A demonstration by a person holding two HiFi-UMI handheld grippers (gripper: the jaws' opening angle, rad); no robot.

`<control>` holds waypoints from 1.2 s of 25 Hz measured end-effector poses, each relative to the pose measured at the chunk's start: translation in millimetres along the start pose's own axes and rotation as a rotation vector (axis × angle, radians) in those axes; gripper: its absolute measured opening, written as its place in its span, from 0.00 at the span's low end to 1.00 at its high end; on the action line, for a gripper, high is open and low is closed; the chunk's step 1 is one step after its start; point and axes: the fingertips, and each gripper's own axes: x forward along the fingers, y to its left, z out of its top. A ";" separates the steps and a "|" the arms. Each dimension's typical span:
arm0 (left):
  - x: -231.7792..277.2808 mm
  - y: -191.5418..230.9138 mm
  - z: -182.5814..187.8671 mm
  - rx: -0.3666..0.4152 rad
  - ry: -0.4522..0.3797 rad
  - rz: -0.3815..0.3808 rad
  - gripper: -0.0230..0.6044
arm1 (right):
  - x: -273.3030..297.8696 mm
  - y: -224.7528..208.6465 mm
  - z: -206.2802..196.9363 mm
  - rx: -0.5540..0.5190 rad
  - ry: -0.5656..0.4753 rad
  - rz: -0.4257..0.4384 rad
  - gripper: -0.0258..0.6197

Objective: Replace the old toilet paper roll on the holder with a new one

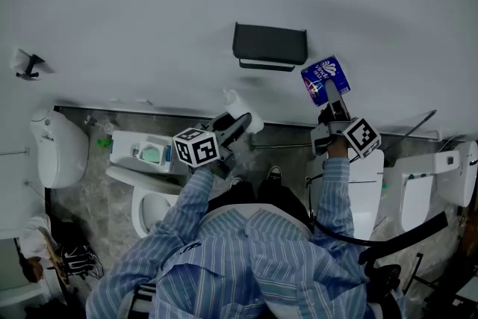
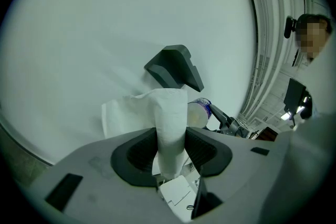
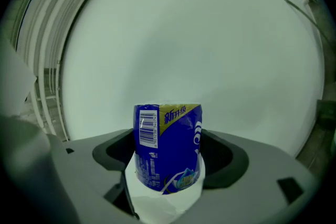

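The dark holder point(image 1: 269, 46) hangs on the white wall with nothing on it; it also shows in the left gripper view as the holder point(image 2: 176, 66). My left gripper point(image 1: 240, 122) is below and left of it, shut on the old white toilet paper point(image 1: 243, 114). That squashed paper point(image 2: 170, 118) stands between the jaws of the left gripper point(image 2: 170, 150), with a loose sheet trailing left. My right gripper point(image 1: 331, 91) is just right of the holder, shut on the new roll point(image 1: 324, 78) in blue wrapper. The new roll point(image 3: 168, 147) stands upright between the jaws of the right gripper point(image 3: 165, 160).
A toilet bowl point(image 1: 146, 202) and its cistern point(image 1: 142, 152) stand below left, another white fixture point(image 1: 56, 149) farther left. White cisterns point(image 1: 418, 190) stand at the right. A small wall fitting point(image 1: 26, 63) is at the far left. A person point(image 2: 302, 97) stands at the right.
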 end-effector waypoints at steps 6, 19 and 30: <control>-7.1 7.0 5.8 0.002 -0.020 0.027 0.29 | 16.4 -7.2 -4.1 0.128 -0.002 0.032 0.65; -21.7 16.4 7.6 -0.018 -0.049 0.063 0.29 | 48.7 2.7 -12.0 0.178 0.038 0.076 0.65; -13.7 10.3 1.6 -0.029 -0.032 0.028 0.29 | 64.4 22.6 -65.8 0.342 0.127 0.148 0.65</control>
